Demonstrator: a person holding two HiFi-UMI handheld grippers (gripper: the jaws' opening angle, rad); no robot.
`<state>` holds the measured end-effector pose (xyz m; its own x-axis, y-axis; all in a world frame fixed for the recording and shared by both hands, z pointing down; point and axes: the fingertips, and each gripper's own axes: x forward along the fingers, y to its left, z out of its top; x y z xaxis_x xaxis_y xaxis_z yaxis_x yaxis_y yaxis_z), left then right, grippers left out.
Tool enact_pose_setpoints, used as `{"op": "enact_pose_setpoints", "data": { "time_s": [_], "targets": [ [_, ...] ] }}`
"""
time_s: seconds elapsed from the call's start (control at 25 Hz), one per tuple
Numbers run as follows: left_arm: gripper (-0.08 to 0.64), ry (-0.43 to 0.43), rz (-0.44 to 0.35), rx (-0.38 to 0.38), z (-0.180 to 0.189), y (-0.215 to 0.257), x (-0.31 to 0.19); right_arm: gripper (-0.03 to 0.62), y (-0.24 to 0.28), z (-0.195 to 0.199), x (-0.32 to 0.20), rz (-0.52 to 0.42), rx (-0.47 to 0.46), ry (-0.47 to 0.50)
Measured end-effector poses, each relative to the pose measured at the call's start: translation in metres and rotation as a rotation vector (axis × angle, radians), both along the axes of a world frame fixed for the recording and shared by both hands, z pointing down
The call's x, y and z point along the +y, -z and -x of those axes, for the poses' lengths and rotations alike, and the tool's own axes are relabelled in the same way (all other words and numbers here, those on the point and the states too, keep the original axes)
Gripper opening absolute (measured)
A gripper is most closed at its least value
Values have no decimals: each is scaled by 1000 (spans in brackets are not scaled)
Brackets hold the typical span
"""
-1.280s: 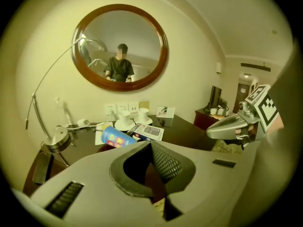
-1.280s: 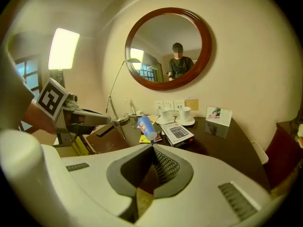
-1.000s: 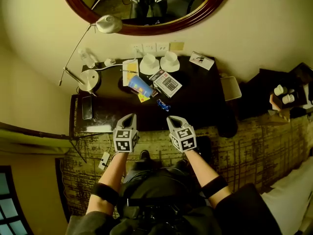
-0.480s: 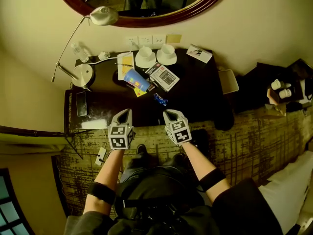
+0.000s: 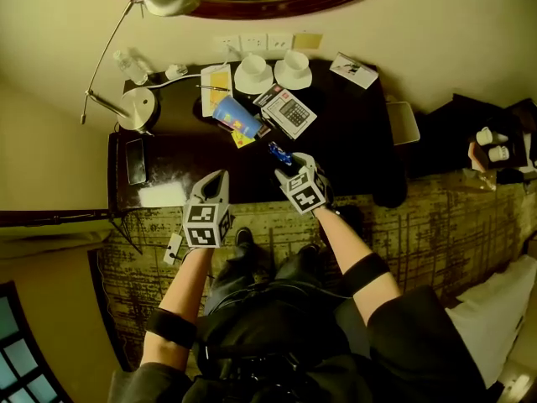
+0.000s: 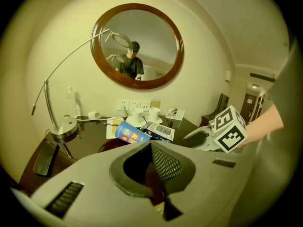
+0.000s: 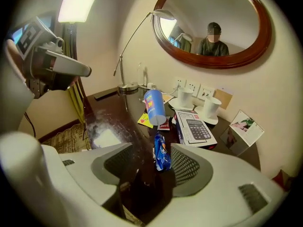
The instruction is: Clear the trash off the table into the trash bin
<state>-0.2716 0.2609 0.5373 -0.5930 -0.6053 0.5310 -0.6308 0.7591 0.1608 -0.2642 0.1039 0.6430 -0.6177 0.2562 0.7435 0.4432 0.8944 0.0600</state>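
One small blue shiny foil wrapper point(image 7: 162, 152) lies flat on the dark glossy wooden table point(image 5: 352, 145), near its front edge. Its long axis runs away from the right gripper point(image 7: 150, 171) toward the blue printed paper cup point(image 7: 154, 106), which lies on its side further back. In the head view the wrapper slants from upper left to lower right.

The right gripper's jaws stand wide apart, having just been opening. The wrapper's near end is between them, close to the right-hand pad; whether it touches cannot be told. The left gripper point(image 6: 152, 161) hangs near the table's front edge, jaws pressed together on nothing.

In the head view the right gripper covers the wrapper's near end, and its print is unreadable.
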Motion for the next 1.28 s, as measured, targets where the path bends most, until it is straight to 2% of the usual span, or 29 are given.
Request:
{"op": "enact_pose_setpoints", "data": {
  "time_s": [0.12, 0.4, 0.56, 0.72, 0.84, 1.04, 1.12, 1.2, 1.28],
  "targets": [
    [2, -16, 5, 17, -2, -5, -1, 310, -24, 10, -3, -31, 43, 23],
    [2, -9, 6, 30, -5, -16, 3, 310, -74, 23, -18, -86, 141, 43],
    [2, -3, 11, 36, -6, -21, 9, 310, -84, 33, -19, -89, 144, 37],
    [2, 7, 21, 42, -6, -25, 17, 308, -98, 31, -15, -60, 187, 16],
    [2, 13, 25, 41, -4, -26, 22, 267, -101, 35, -15, -45, 200, 7],
    [2, 20, 26, 42, -5, -27, 24, 248, -106, 35, -10, -29, 230, 17],
    [2, 20, 27, 44, -7, -28, 24, 167, -107, 33, -11, -38, 237, 13],
    [2, 19, 30, 44, -8, -29, 25, 112, -103, 33, -11, -44, 232, 6],
    [2, 20, 32, 44, -9, -30, 25, 106, -94, 32, -10, -46, 222, 5]
  ]
}}
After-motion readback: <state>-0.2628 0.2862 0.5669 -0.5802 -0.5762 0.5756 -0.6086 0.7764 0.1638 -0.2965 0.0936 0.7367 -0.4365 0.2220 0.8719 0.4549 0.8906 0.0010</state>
